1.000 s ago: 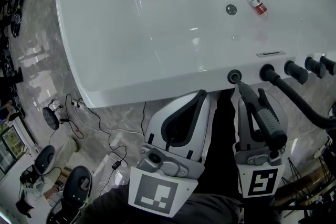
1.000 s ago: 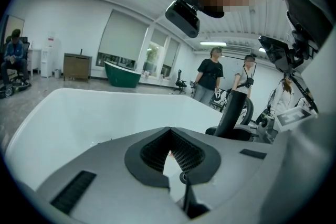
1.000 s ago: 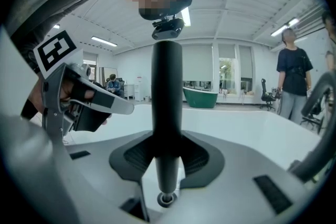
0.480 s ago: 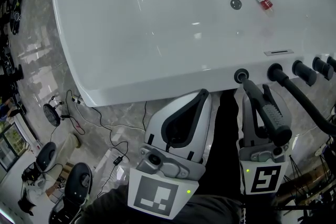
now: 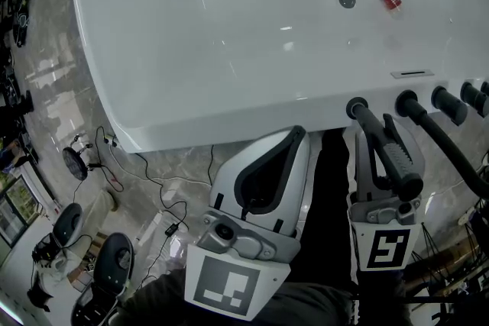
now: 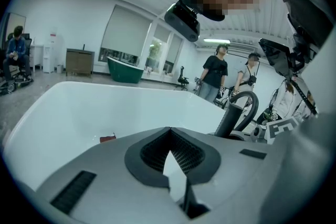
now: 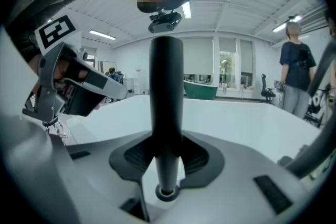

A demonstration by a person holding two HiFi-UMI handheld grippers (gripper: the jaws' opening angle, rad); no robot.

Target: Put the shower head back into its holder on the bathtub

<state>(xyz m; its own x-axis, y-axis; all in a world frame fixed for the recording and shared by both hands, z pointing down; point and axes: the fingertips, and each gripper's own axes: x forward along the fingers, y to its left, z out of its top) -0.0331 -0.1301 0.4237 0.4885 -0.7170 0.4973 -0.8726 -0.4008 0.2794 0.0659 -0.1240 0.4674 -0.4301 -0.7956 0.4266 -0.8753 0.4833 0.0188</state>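
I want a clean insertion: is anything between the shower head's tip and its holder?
Nothing visible. The tip of the shower head, clamped in the right gripper, sits at the holder on the bathtub rim.

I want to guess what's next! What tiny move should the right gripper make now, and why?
Probably slide the shower head straight forward into the holder: the right gripper grips it, and its tip sits at the ring's mouth.

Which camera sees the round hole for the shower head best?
The head view: the holder sits on the bathtub rim, the shower head tip at it. The right gripper view shows it only as a ring under the tip. The left gripper view misses it.
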